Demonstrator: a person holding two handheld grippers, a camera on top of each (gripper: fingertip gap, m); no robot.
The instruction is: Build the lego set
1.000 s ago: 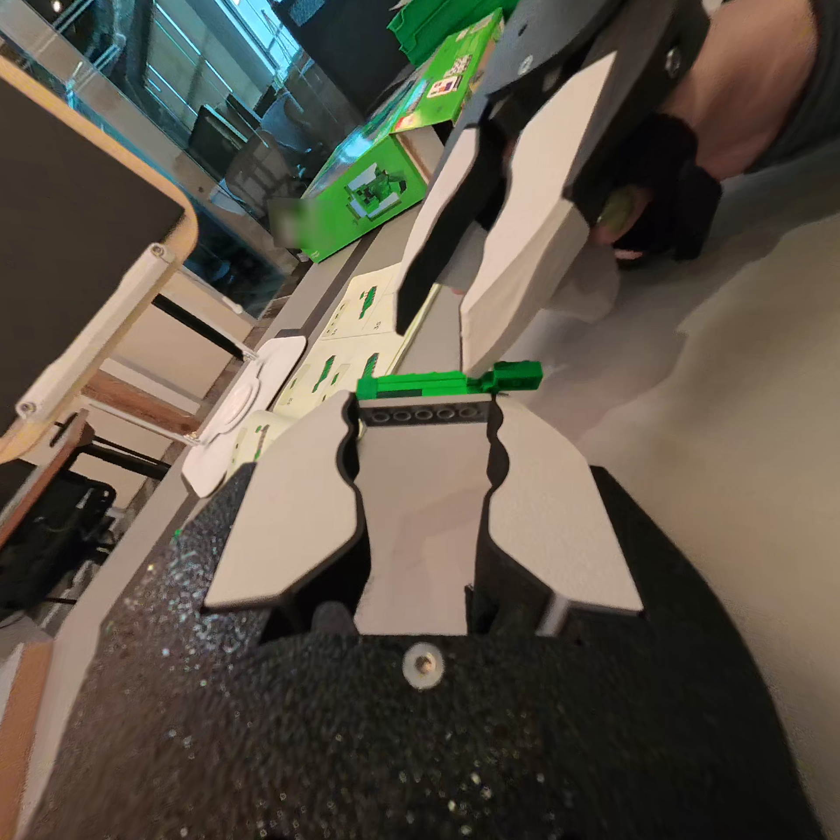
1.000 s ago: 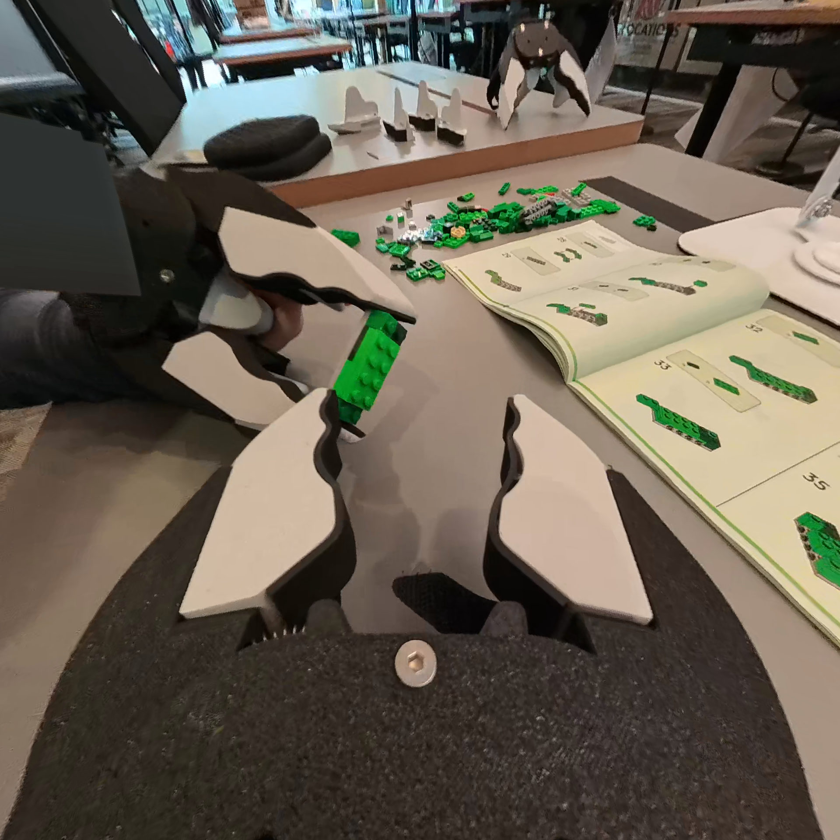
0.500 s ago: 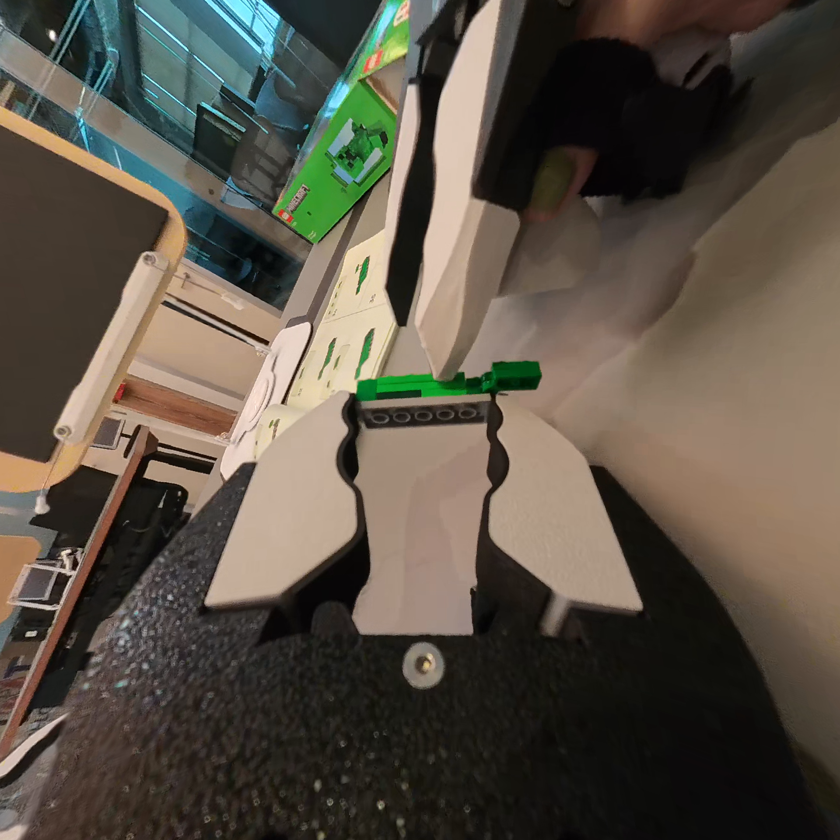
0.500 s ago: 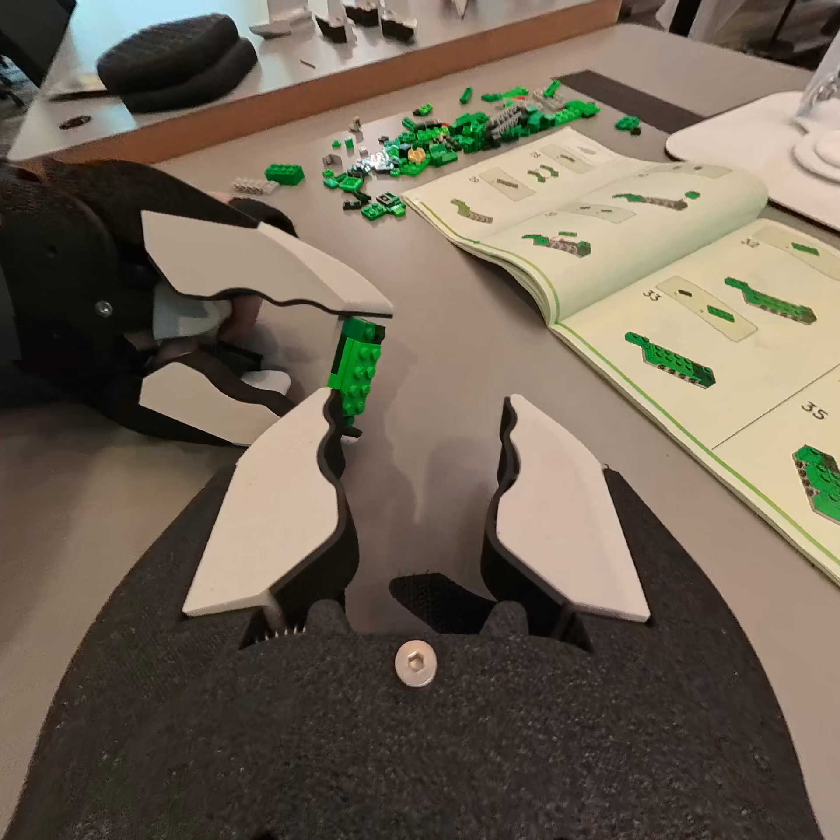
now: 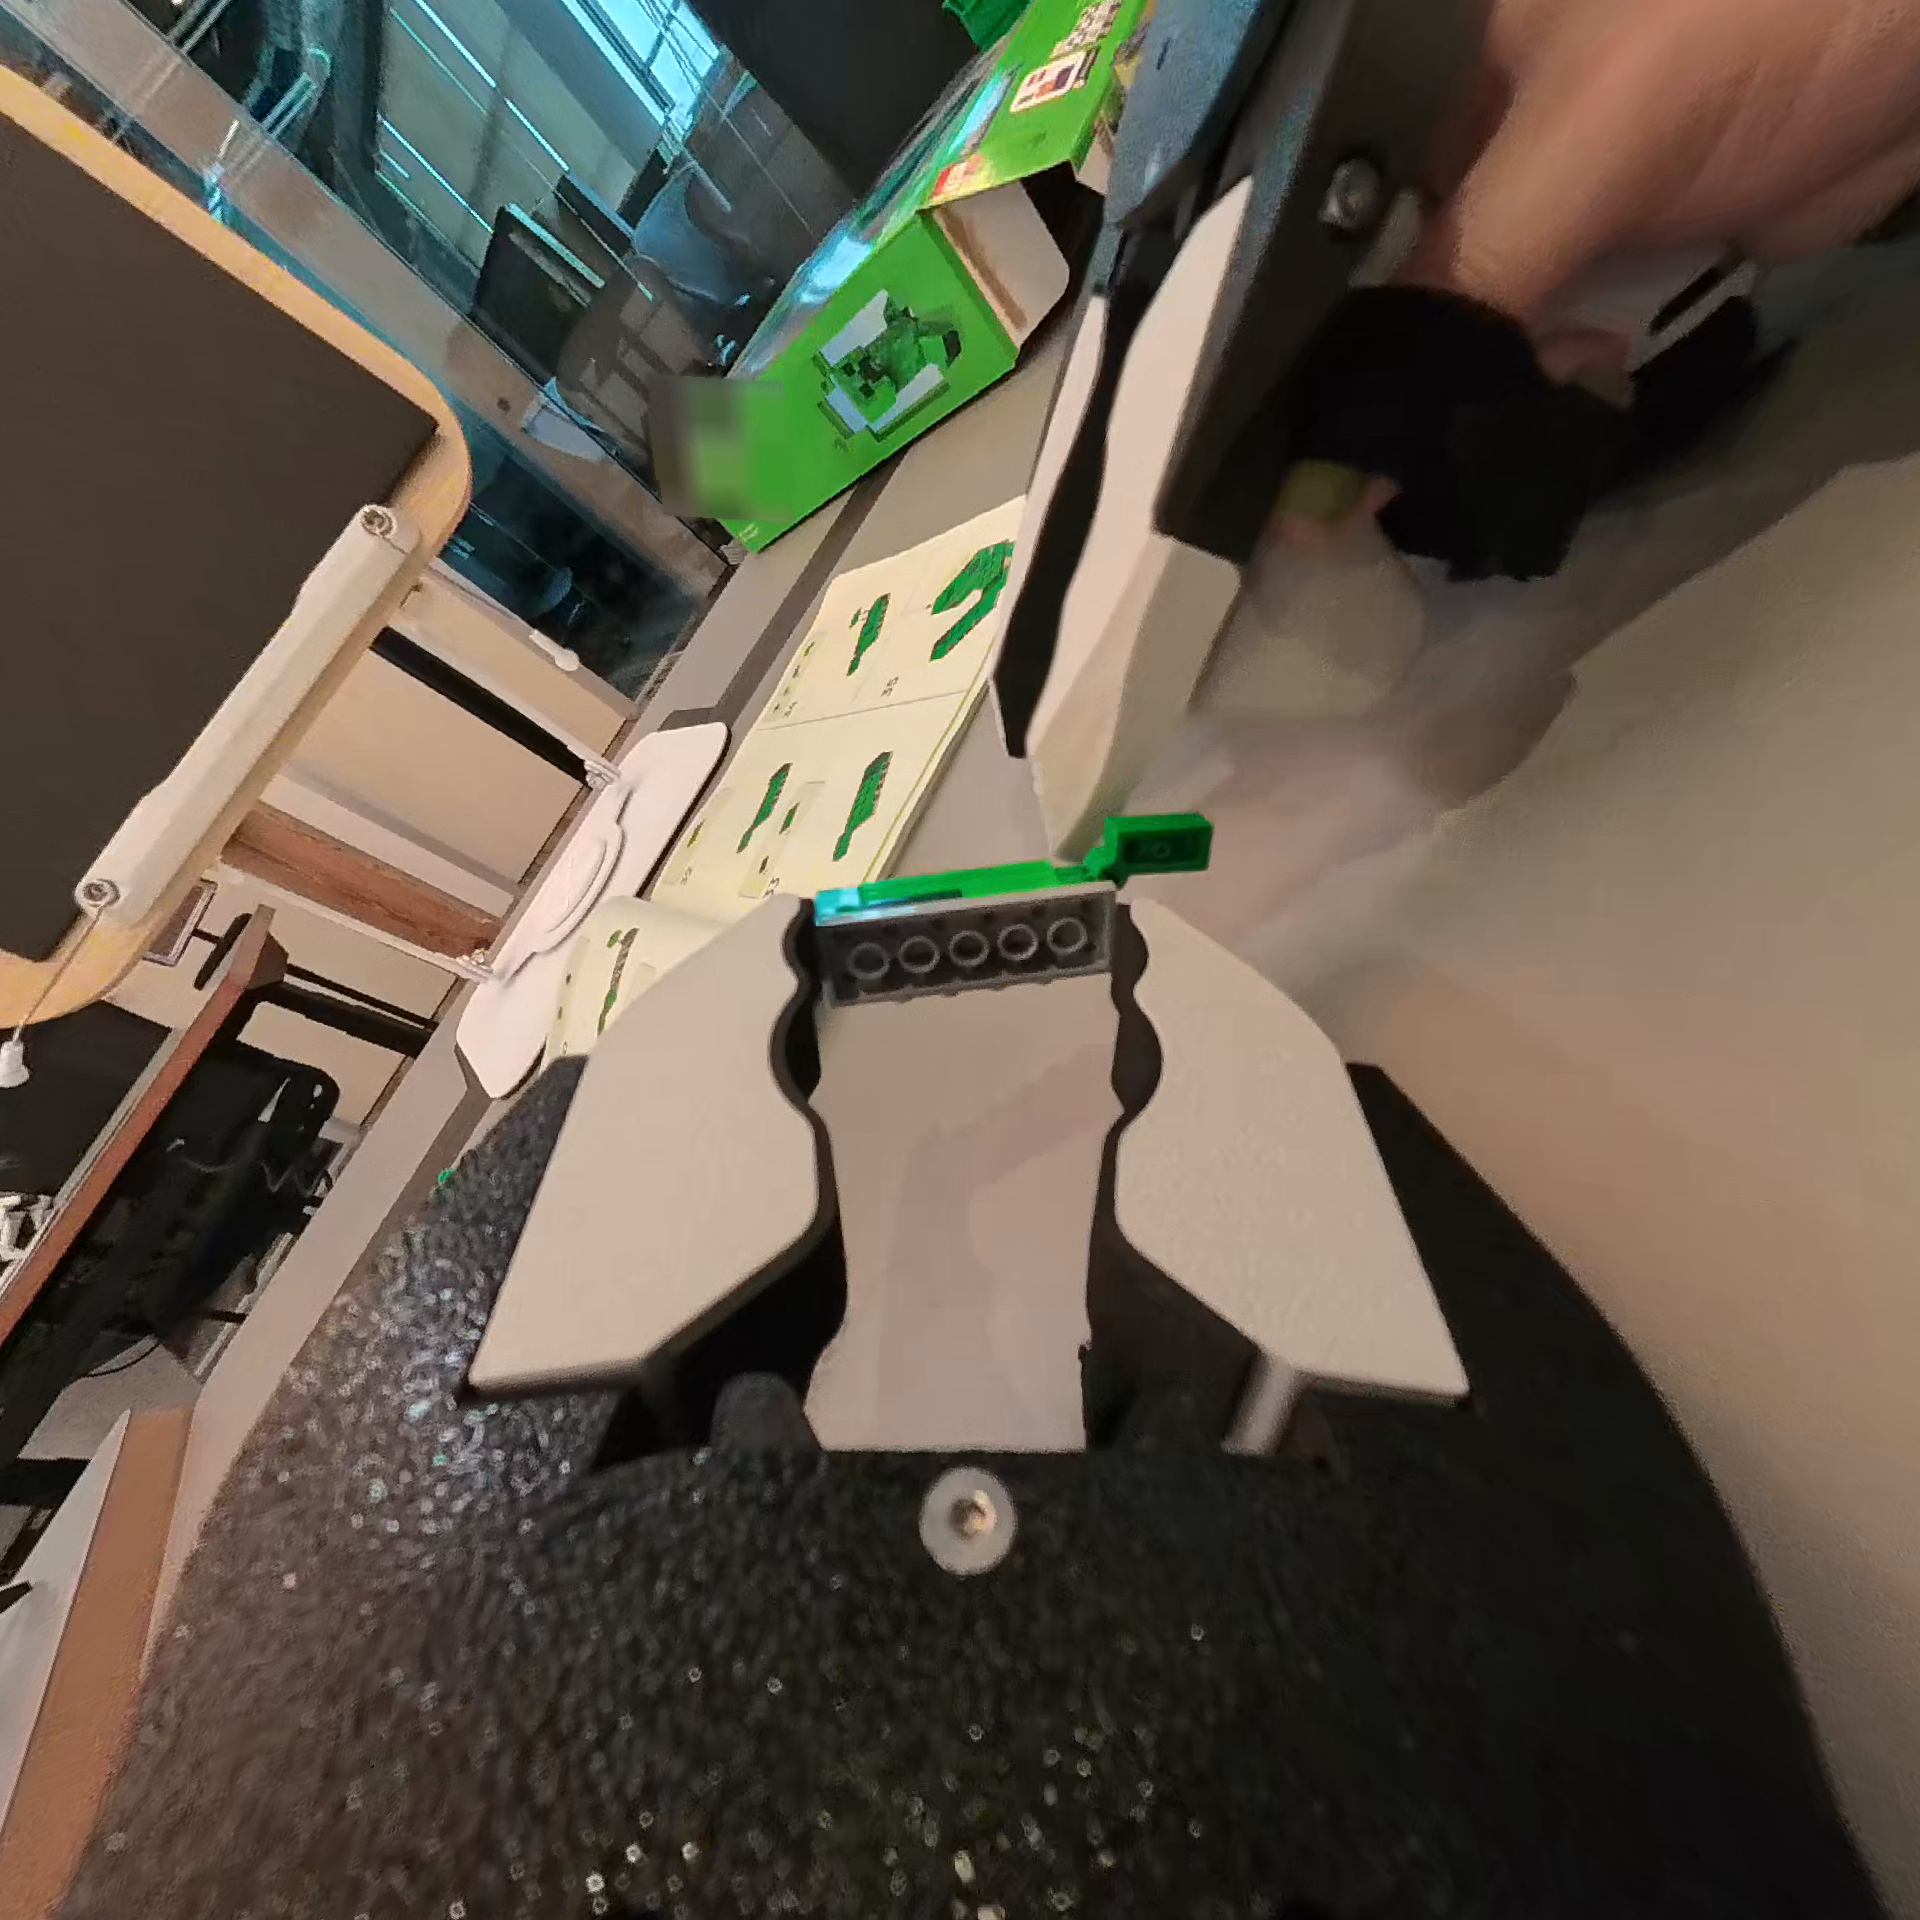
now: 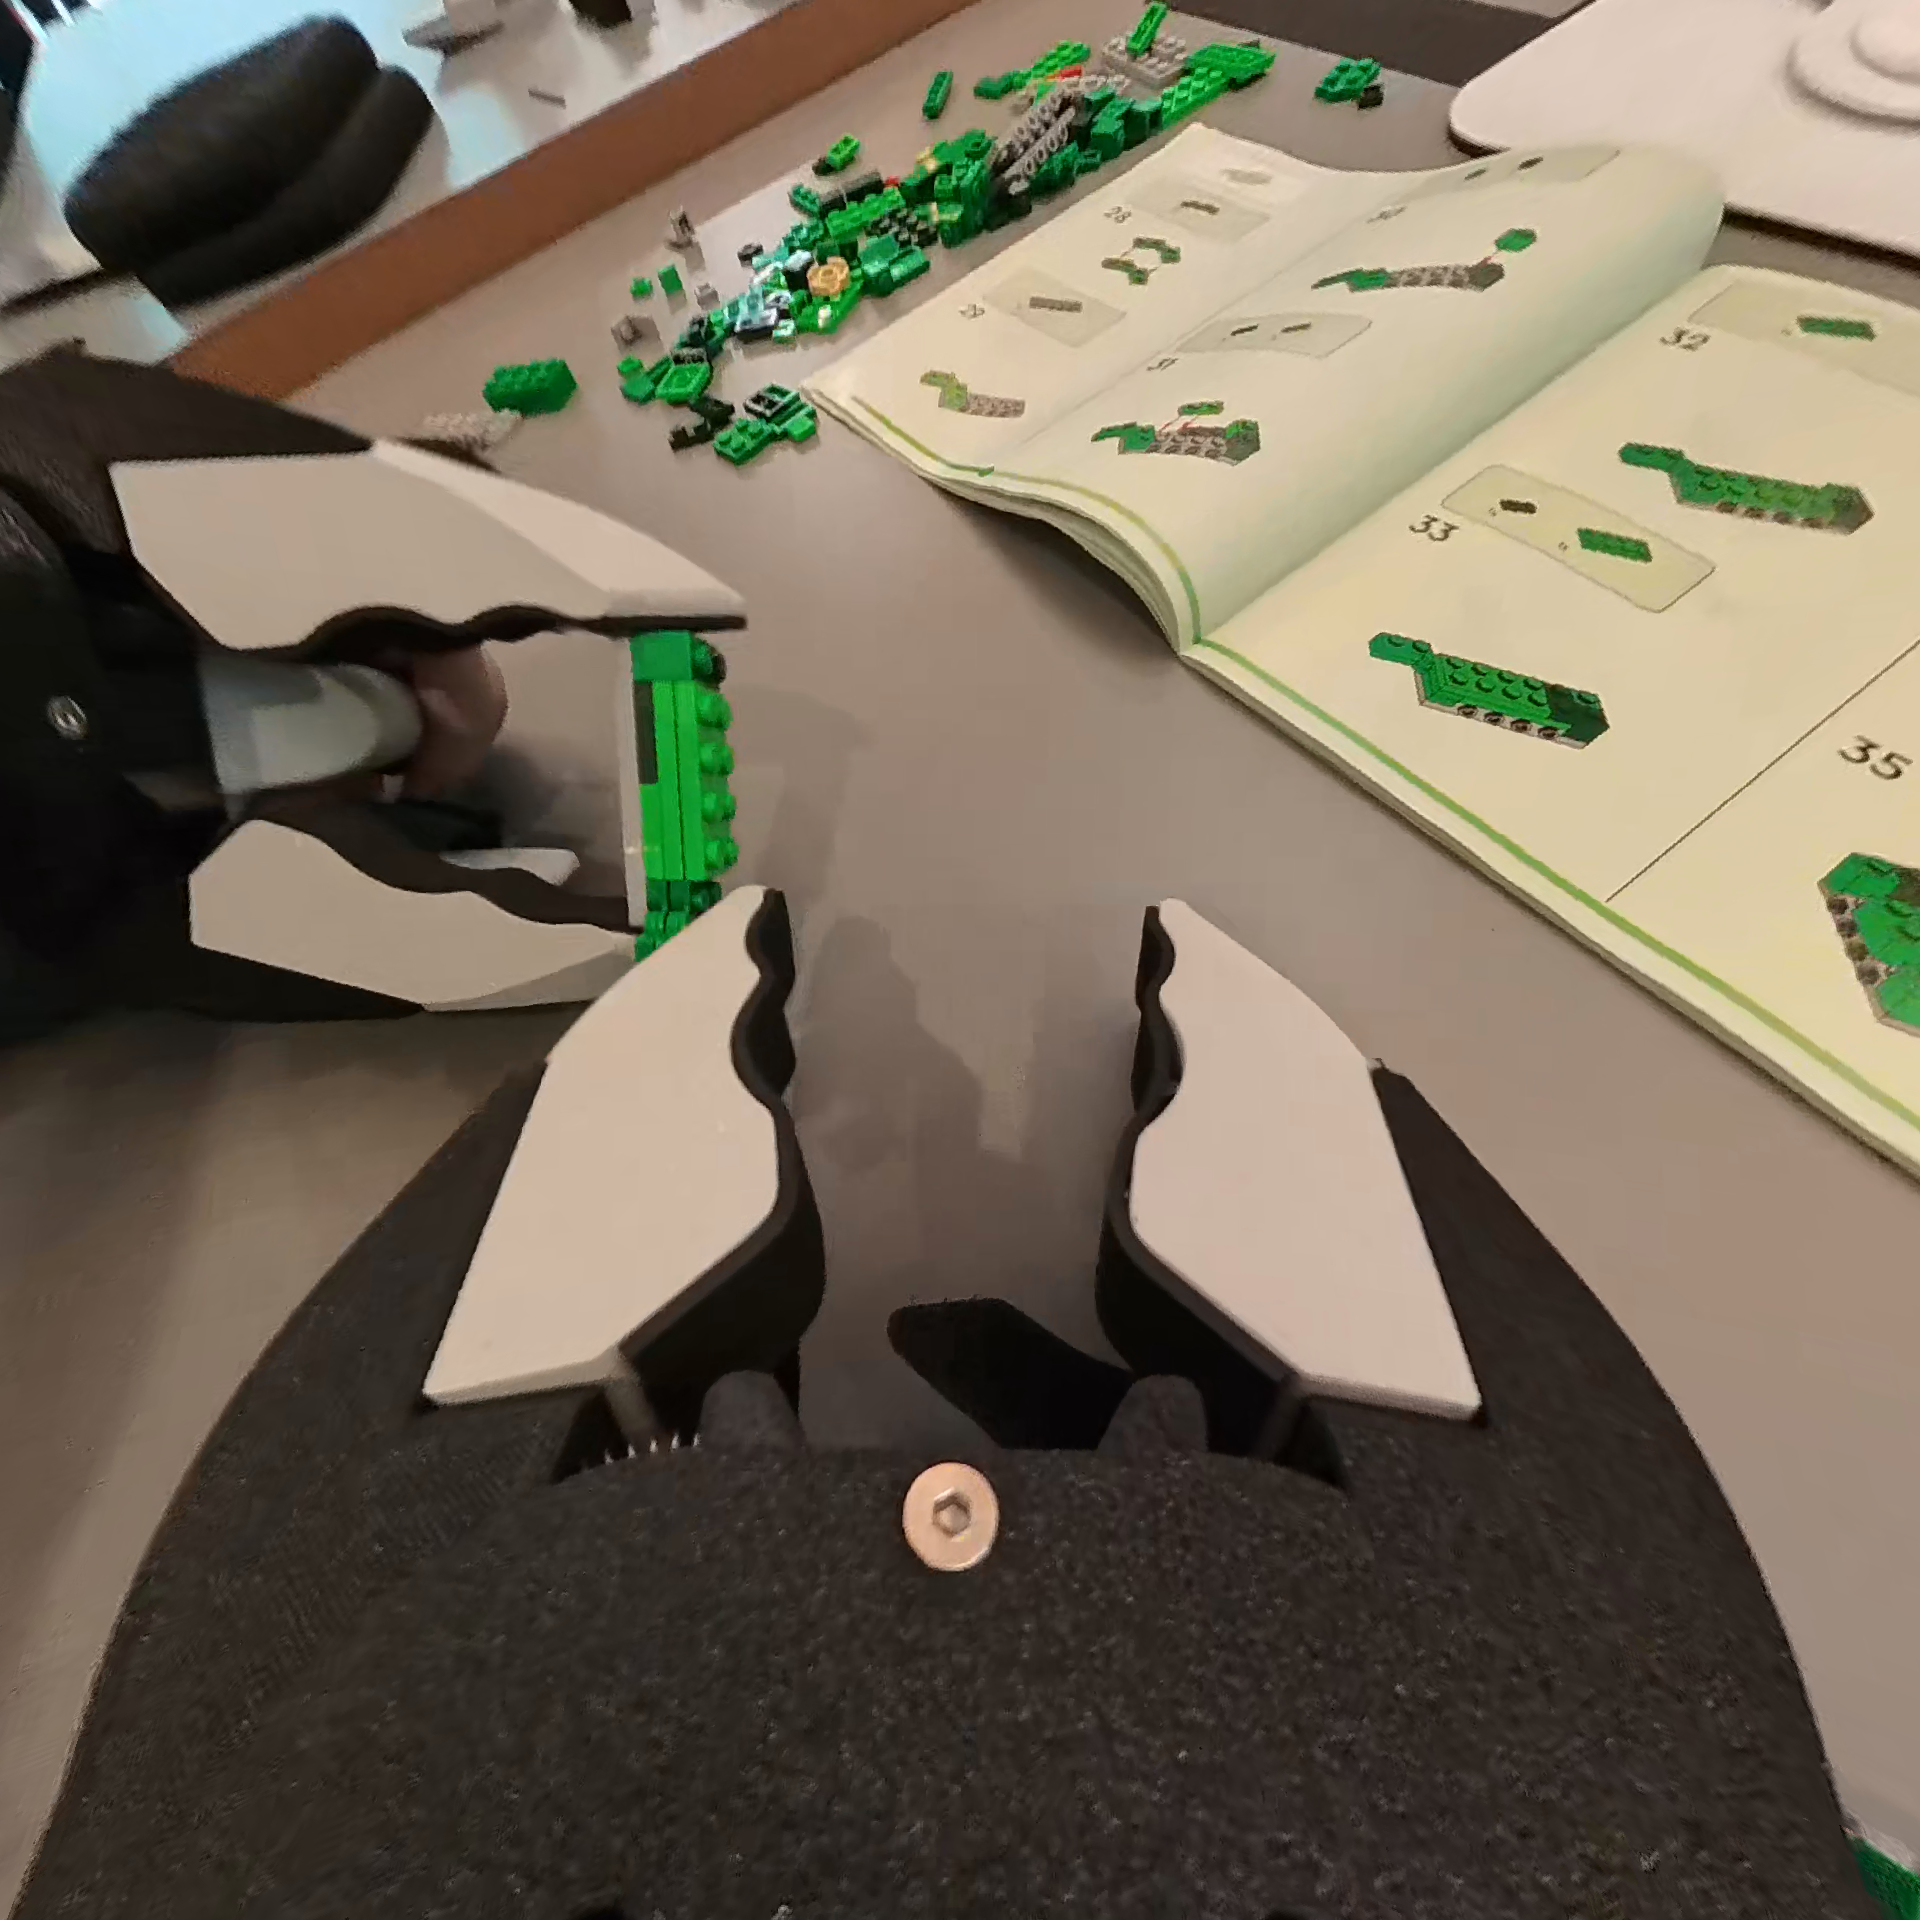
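My left gripper (image 5: 966, 935) is shut on a green and grey lego assembly (image 5: 961, 951), gripped end to end with its grey underside toward the camera. The right wrist view shows the same assembly (image 6: 686, 790) held upright on edge in the left gripper (image 6: 675, 779) just above the grey table (image 6: 987, 779). My right gripper (image 6: 961, 914) is open and empty, its left fingertip (image 6: 717, 945) close beside the assembly's lower end. In the left wrist view the right gripper's fingers (image 5: 1122, 582) hang just above the assembly.
A pile of loose green and grey bricks (image 6: 894, 239) lies at the far side. An open instruction booklet (image 6: 1455, 468) lies to the right. A green lego box (image 5: 883, 353) stands beyond it. A white pad (image 6: 1714, 114) is at the far right.
The assembly has turned upright on edge in the left gripper. My right gripper has moved in and down beside it, staying open.
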